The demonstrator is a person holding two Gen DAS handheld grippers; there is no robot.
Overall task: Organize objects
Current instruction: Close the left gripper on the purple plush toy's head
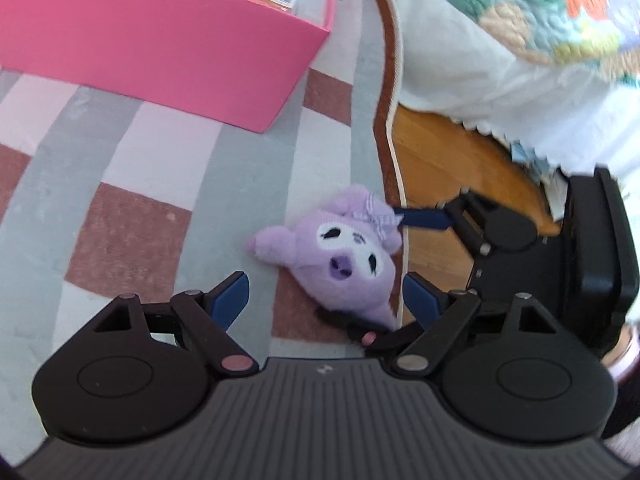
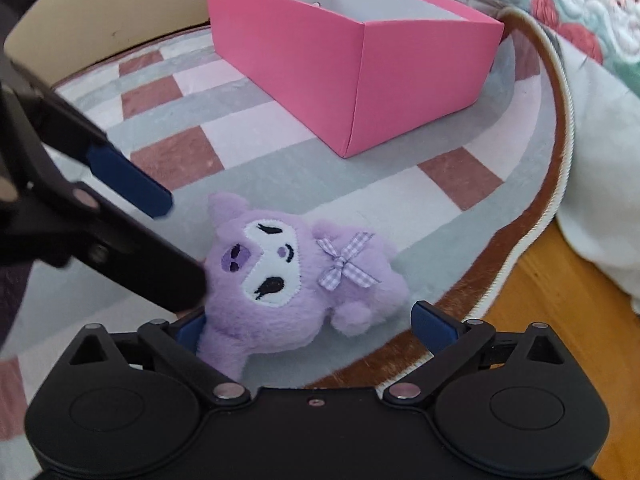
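On a round checked rug (image 2: 280, 160) beside a quilted bed: open pink cardboard box (image 2: 360, 60), a few cartons already inside. Still out: fluffy purple plush toy (image 2: 280, 280), lying near the rug's edge, unpacked. Left gripper (image 1: 324, 300) and right gripper (image 2: 308, 328) both spread wide around it, nothing clamped.

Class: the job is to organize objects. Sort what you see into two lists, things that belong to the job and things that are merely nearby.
Belongs to the job:
- purple plush toy, lying on the rug
- pink box, open, some packets inside
- left gripper, open
- right gripper, open

Merely nearby:
- checked rug
- floral quilt
- wooden floor
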